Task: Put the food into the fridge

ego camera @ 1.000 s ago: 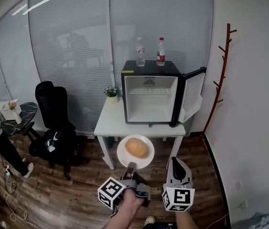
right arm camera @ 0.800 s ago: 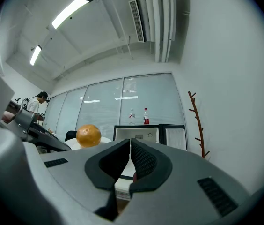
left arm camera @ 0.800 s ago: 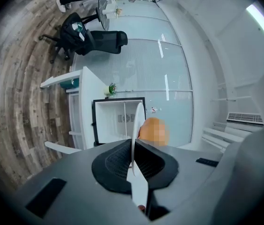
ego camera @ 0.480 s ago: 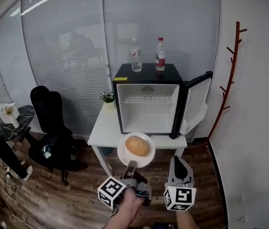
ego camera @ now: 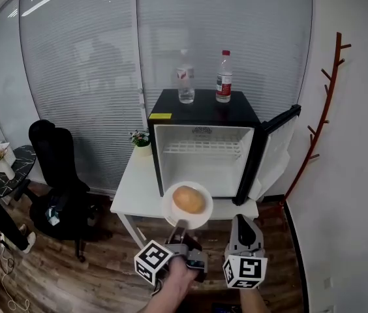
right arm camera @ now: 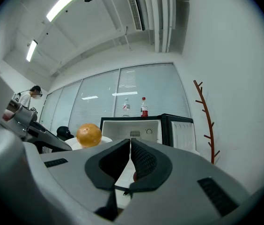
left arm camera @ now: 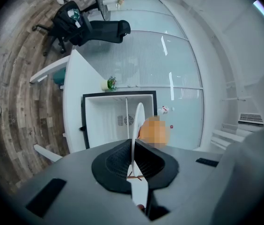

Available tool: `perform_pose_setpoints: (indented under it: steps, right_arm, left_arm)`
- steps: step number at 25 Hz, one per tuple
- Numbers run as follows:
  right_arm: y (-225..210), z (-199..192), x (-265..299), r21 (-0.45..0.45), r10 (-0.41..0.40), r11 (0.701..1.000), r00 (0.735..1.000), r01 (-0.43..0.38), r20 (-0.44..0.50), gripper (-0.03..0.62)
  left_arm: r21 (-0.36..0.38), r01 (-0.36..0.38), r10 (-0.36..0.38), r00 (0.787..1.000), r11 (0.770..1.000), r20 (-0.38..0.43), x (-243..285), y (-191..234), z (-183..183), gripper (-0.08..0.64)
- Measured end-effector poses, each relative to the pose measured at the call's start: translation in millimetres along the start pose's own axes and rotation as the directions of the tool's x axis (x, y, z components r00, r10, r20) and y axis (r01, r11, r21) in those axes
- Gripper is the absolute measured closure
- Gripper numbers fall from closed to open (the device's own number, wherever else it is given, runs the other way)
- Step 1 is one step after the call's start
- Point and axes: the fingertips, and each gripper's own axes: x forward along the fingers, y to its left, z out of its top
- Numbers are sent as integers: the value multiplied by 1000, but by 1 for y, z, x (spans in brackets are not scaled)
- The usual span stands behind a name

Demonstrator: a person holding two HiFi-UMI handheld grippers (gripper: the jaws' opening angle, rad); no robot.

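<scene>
Food: a round, smooth, orange-brown piece [ego camera: 187, 199]; whether it is a fruit or a bun I cannot tell.
Plate: round and white [ego camera: 169, 212], level, with the food at its middle.
Where the food is: in front of the fridge [ego camera: 203, 106] and below its open mouth, outside it, held in the air on the plate.
Fridge: small, black outside, white inside, with a wire shelf and nothing on it that shows; its door [ego camera: 279, 150] stands swung open.
Left gripper: [ego camera: 180, 227] clamped on the plate's edge farthest from the fridge; in the left gripper view the rim runs thin between the pressed pads.
Right gripper: [ego camera: 241, 220] jaws together with nothing between them, in front of the fridge, beside the plate and apart from it.
On top of the fridge: two bottles [ego camera: 185, 77], one with a red label [ego camera: 224, 77].
Hard to make out: in the left gripper view the food is under a blurred patch and the plate shows edge-on only; the plate's underside is hidden in every view.
Cut off: the white table [ego camera: 132, 188] under the fridge is partly covered by the plate and grippers.
</scene>
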Motion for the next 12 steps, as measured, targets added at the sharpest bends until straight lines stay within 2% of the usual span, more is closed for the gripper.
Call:
perform_pose_setpoints:
  steps: [12]
  right_arm:
    - [0, -9, 141, -30, -63, 998, 998, 63, -3, 565]
  left_arm:
    - [-1, -14, 14, 997, 1000, -82, 139, 2, 58, 526]
